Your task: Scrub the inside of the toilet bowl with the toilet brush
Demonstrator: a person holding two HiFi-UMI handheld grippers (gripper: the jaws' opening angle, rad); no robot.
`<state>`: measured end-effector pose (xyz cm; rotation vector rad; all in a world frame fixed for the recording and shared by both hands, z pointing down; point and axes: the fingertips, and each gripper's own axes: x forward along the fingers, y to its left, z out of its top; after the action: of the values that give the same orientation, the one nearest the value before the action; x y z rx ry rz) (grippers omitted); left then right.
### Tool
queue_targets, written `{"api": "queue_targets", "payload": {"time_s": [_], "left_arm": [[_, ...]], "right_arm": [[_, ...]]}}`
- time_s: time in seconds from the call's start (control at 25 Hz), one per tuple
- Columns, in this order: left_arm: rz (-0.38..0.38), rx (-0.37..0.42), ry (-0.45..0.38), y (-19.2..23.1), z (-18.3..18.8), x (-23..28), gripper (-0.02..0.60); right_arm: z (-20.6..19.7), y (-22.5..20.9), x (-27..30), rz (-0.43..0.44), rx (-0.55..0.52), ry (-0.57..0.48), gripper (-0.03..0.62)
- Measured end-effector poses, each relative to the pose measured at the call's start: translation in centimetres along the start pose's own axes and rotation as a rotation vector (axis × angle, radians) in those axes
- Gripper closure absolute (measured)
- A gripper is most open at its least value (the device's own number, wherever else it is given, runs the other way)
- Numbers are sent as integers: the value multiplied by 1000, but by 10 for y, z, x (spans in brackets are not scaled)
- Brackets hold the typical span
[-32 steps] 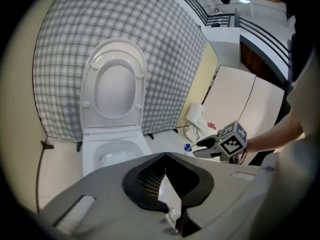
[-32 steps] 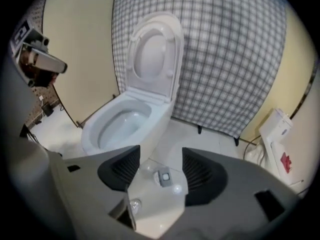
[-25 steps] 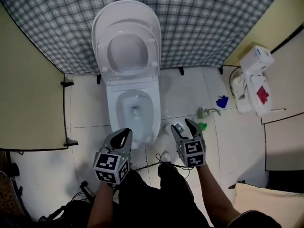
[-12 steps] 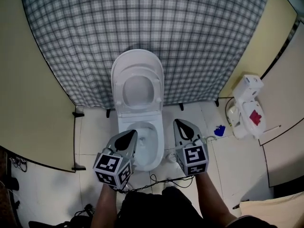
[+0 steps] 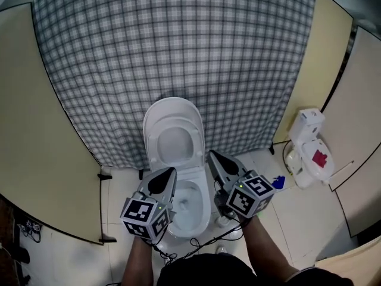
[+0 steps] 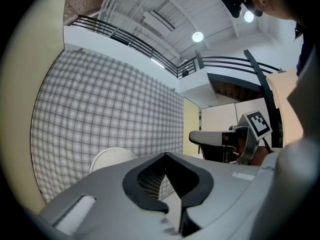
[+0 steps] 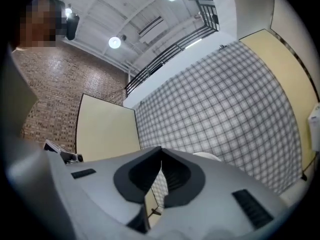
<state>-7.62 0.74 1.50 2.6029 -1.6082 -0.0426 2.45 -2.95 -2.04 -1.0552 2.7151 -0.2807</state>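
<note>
i read left tongs (image 5: 169,173) and right tongs (image 5: 212,156) both pressed together, nothing between them. toilet bowl (image 5: 191,202) sits below, between the two, lid (image 5: 174,137) up against checked cloth (image 5: 178,52). white unit (image 5: 309,151) at right bears a red label, print too small to read.

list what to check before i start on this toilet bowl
1. Lid and seat raised: ok.
2. Bowl open and in view: ok.
3. Brush held: not ok; left tongs and right tongs are both shut on nothing.
4. Brush located: cannot tell; none clearly in view.
5. Tongs aimed at bowl: not ok; both gripper views face the checked cloth.
</note>
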Motion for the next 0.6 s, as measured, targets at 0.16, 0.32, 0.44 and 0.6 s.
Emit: {"api": "queue_targets", "payload": {"time_s": [0.16,0.32,0.44,0.6], "left_arm": [[-34,0,-30,-3,13,12,572],[-44,18,-33,-5,20,22,572],[-25,26,-27,-17,20,36,572],[6,13,7,-21,21,49,572]], "right_arm": [[4,1,11,-15,-92,29,580],[-2,9,20,37,-148,80,579],[-4,3,16,104,-134,108,580],[-3,-8,18,134,-105,150,580]]}}
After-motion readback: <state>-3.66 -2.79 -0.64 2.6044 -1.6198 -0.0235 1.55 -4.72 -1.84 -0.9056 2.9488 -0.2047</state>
